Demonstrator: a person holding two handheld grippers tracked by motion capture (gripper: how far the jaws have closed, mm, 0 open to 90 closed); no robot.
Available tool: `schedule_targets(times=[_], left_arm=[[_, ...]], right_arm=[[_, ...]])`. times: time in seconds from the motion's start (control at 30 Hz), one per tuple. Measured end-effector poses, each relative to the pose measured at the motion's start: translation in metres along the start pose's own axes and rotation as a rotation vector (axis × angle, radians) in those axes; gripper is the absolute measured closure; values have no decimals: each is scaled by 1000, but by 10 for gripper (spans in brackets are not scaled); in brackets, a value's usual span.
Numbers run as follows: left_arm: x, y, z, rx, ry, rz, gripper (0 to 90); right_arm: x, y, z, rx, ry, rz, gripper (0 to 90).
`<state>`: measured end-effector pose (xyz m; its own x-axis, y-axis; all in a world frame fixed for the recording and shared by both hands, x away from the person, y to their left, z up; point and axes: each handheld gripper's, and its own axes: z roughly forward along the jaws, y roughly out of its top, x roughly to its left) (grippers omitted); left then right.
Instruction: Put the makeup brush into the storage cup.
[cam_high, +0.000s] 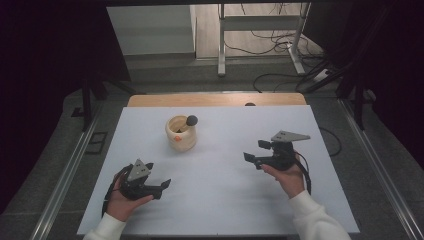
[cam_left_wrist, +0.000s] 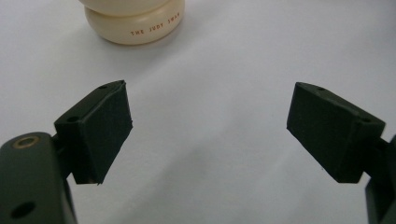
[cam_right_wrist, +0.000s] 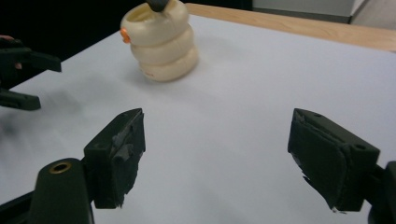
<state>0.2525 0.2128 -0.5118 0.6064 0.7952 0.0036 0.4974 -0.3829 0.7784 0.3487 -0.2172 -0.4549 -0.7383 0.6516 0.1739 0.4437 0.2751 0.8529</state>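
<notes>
One white table (cam_high: 225, 200) carries a cream ribbed pot (cam_high: 181, 133) near its far middle, with "THE JUDY SWAN" lettered on its base and a dark-knobbed stick (cam_high: 190, 120) inside. Left gripper (cam_high: 162, 187) and right gripper (cam_high: 254, 151) rest low, well apart, jaws spread wide and empty.

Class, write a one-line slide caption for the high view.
Two open grippers, left and right, rest apart from a cream pot on a white table.
</notes>
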Motion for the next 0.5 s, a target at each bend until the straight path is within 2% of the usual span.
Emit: schedule_targets(times=[0.13,0.37,0.5], left_arm=[[-1,0,0,-2,0,0,144],[0,-1,0,2,1,6,144],[0,-1,-1,-1,4,3,144]], right_arm=[[-9,-16,-17,-2,-18,30,202],[-15,-36,-41,3,-39,36,199],[-20,-52,-56,8,-61,65,194]])
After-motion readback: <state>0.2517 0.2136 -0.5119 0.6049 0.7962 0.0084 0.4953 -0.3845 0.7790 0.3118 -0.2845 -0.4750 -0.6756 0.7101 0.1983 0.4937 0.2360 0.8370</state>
